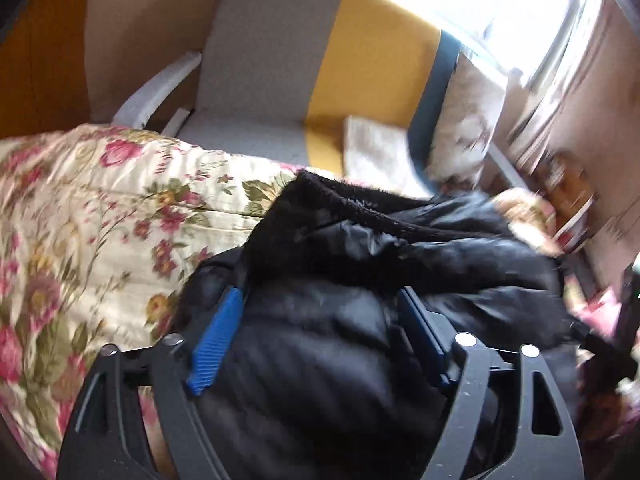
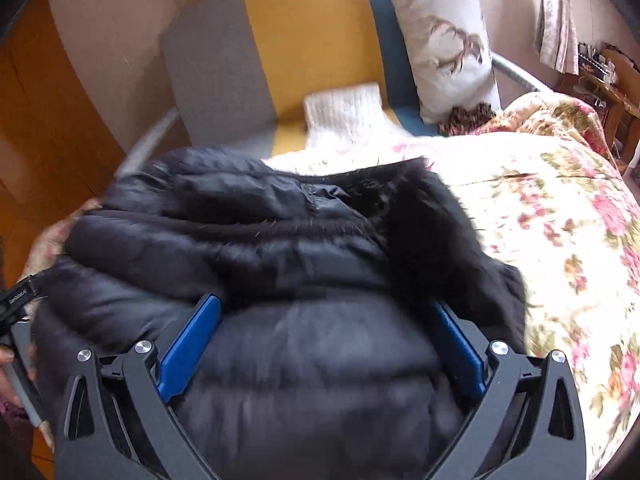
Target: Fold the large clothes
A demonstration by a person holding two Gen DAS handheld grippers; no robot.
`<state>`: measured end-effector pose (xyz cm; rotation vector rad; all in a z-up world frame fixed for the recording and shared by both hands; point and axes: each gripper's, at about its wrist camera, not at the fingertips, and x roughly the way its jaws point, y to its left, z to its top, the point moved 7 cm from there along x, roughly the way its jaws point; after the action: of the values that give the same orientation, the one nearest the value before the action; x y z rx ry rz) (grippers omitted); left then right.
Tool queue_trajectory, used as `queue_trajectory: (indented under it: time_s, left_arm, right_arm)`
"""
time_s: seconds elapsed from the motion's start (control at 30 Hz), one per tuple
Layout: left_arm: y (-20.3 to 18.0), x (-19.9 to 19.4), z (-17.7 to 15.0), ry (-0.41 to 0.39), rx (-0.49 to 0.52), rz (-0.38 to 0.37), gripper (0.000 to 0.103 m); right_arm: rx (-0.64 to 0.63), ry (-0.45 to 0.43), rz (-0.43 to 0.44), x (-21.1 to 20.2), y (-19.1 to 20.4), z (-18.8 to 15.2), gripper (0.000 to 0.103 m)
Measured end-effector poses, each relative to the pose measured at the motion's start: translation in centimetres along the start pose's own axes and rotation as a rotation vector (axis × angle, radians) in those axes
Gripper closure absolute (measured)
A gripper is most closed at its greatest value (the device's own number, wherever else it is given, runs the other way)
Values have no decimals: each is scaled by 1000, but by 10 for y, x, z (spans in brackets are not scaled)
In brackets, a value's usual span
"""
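A black puffer jacket [image 1: 400, 240] [image 2: 240, 232] with a fuzzy black collar [image 1: 340, 196] [image 2: 432, 220] lies bunched on a floral quilt [image 1: 100, 208] [image 2: 560, 200]. My left gripper [image 1: 320, 294] straddles a padded bulge of the jacket. Its blue pads [image 1: 216, 344] stand wide apart on either side, and no squeeze shows in the cloth. My right gripper [image 2: 323, 302] stands very wide over another bulge of the same jacket, which fills the gap between its blue pads [image 2: 188, 352]. The cloth under both grippers is blurred.
Beyond the quilt is a grey and yellow seat [image 1: 360, 60] [image 2: 312, 32] with a white knit cloth [image 2: 344, 116] and a white cushion [image 2: 444, 40] on it. Wooden panelling [image 1: 36, 60] is at the left and a cluttered shelf [image 2: 608, 68] at the far right.
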<state>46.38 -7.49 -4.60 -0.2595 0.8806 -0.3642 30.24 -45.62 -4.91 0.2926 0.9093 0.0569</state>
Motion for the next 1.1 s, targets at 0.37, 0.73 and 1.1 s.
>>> queue_trajectory:
  time_s: [0.37,0.73,1.1]
  left_arm:
    - [72,-31,-88,99,-377,-256,20]
    - [55,-37,-109,148,-373,-322,32]
    - [37,-81,-144,165,-274,-390,56]
  right_arm:
    - [275,-56,177,-73,-59,-93,2]
    - [517,-50,236,-76,-95,-119,3]
    - [353,-7,253,-102,-53,-127,79]
